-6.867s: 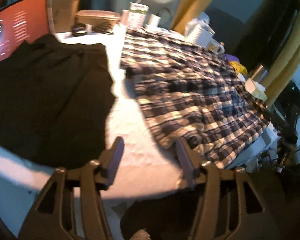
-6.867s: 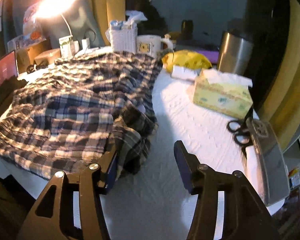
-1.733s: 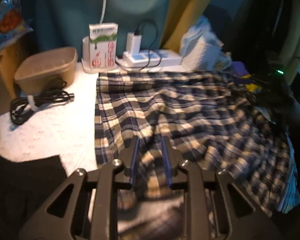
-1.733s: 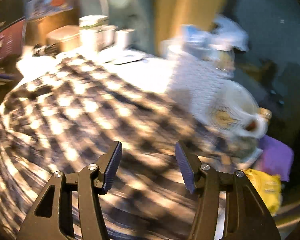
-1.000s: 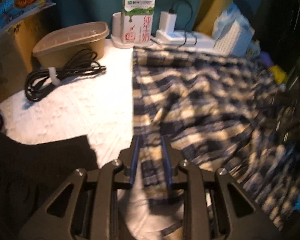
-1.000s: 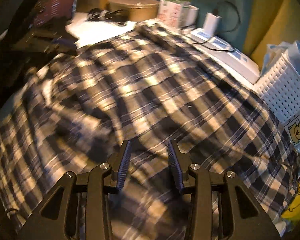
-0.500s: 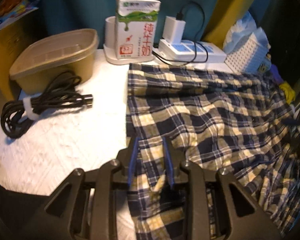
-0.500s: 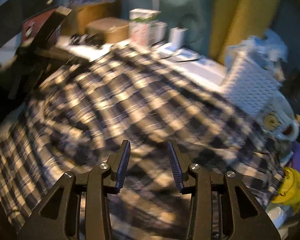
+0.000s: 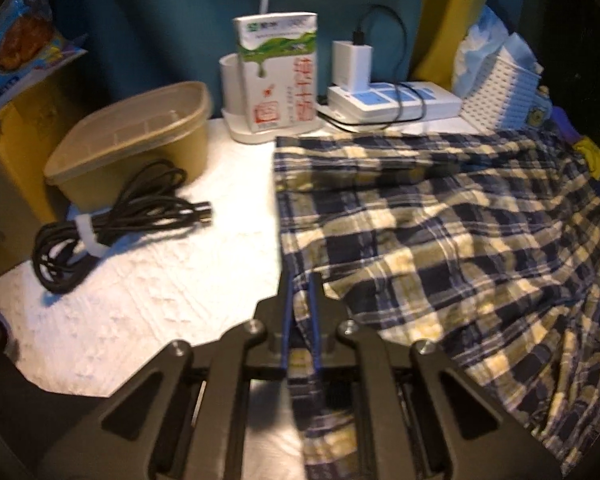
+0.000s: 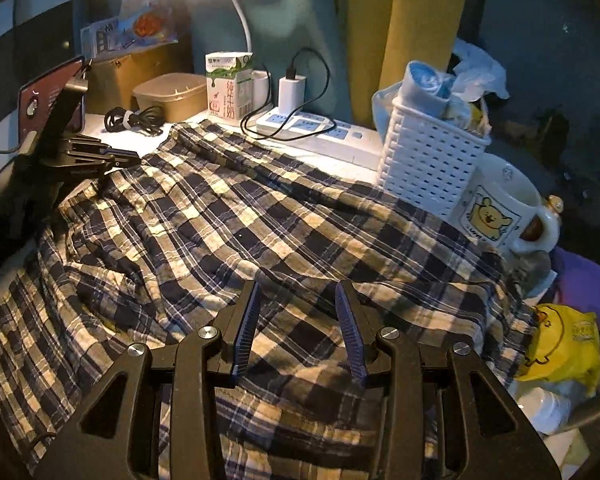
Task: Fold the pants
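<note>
The plaid pants [image 9: 452, 240] lie rumpled across the white table cover, blue, cream and olive checks. My left gripper [image 9: 300, 284] is shut on the pants' left edge, with a fold of cloth pinched between its fingers. The pants also fill the right wrist view [image 10: 236, 224]. My right gripper [image 10: 298, 300] is open and empty, hovering just above the cloth near the pants' right side. The left gripper shows at the far left of the right wrist view [image 10: 116, 162], at the pants' edge.
Along the back stand a tan tub [image 9: 132, 140], a coiled black cable [image 9: 116, 216], a milk carton [image 9: 278, 72], a power strip with charger [image 9: 392, 100] and a white basket [image 10: 432, 156]. A bear mug [image 10: 500, 216] and a yellow bag [image 10: 560, 344] sit at the right.
My left gripper has closed tighter on the pants' edge and carried it toward the back of the table. My right gripper has stayed open and steadied above the cloth.
</note>
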The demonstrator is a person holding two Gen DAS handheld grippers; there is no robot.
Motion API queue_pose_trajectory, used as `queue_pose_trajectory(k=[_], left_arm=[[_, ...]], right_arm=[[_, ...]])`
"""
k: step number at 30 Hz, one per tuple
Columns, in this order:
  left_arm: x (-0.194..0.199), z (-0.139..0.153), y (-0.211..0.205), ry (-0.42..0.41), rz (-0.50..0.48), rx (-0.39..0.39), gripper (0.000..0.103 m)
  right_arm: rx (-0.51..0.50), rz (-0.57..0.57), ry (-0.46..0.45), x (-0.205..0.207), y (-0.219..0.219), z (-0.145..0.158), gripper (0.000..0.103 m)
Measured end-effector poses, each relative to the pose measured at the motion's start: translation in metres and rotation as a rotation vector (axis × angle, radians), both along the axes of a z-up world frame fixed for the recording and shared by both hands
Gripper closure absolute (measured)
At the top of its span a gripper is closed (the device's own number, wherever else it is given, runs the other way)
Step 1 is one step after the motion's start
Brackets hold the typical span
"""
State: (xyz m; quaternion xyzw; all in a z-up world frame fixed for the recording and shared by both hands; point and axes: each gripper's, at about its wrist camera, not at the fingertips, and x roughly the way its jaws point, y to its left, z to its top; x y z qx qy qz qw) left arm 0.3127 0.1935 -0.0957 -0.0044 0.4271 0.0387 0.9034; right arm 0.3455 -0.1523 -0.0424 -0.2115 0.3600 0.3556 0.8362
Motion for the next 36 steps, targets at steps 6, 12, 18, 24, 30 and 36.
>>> queue_pose_trajectory(k=[6, 12, 18, 24, 30, 36], left_arm=[[-0.007, 0.008, 0.023, 0.005, 0.111, 0.013, 0.094], [-0.050, 0.038, 0.018, -0.047, 0.057, -0.115, 0.091], [-0.101, 0.049, -0.031, -0.041, -0.080, -0.127, 0.086], [-0.128, 0.022, -0.068, 0.030, -0.131, -0.165, 0.083], [-0.149, 0.002, -0.071, 0.049, -0.085, -0.184, 0.081], [-0.165, 0.004, -0.073, 0.049, -0.078, -0.137, 0.080]], right_arm=[[0.005, -0.054, -0.019, -0.015, -0.025, 0.008, 0.061], [-0.005, -0.105, -0.034, -0.045, -0.054, 0.011, 0.060], [0.002, -0.137, -0.039, -0.081, -0.077, 0.009, 0.049], [0.001, -0.169, -0.006, -0.103, -0.089, -0.007, 0.049], [-0.066, -0.187, 0.075, -0.118, -0.094, -0.043, 0.049], [-0.031, -0.215, 0.092, -0.139, -0.109, -0.046, 0.049]])
